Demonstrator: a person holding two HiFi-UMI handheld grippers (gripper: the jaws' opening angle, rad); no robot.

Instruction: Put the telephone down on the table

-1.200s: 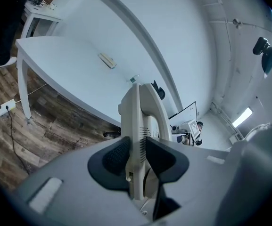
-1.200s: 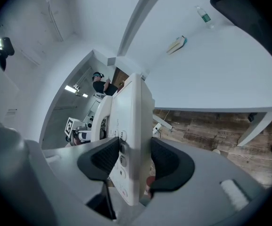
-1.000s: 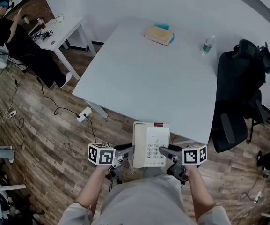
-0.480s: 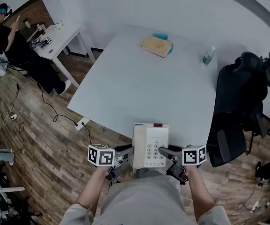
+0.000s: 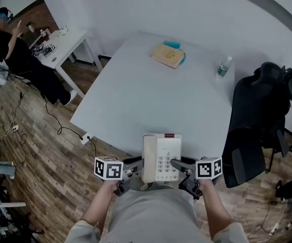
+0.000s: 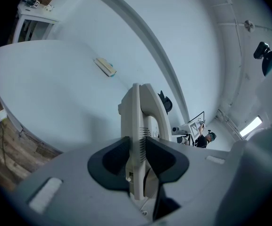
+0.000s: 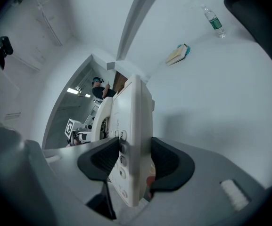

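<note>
A cream telephone (image 5: 161, 157) with its handset on the left and a keypad hangs in the air just over the near edge of the white table (image 5: 151, 95). My left gripper (image 5: 135, 167) is shut on its left side and my right gripper (image 5: 178, 167) is shut on its right side. The left gripper view has the telephone (image 6: 140, 126) edge-on between the dark jaws of the left gripper (image 6: 138, 161). In the right gripper view the keypad side of the telephone (image 7: 128, 140) sits clamped in the right gripper (image 7: 136, 161).
On the table's far side lie a tan book (image 5: 168, 54) over a teal thing and a water bottle (image 5: 223, 67). A black office chair (image 5: 257, 120) stands at the table's right. A seated person (image 5: 6, 44) works at a small white desk (image 5: 59, 42) at the far left. Cables (image 5: 59, 128) trail on the wooden floor.
The table has drawn closer under the telephone, so both grippers and the telephone have moved forward over its near edge. The grip on the telephone is unchanged.
</note>
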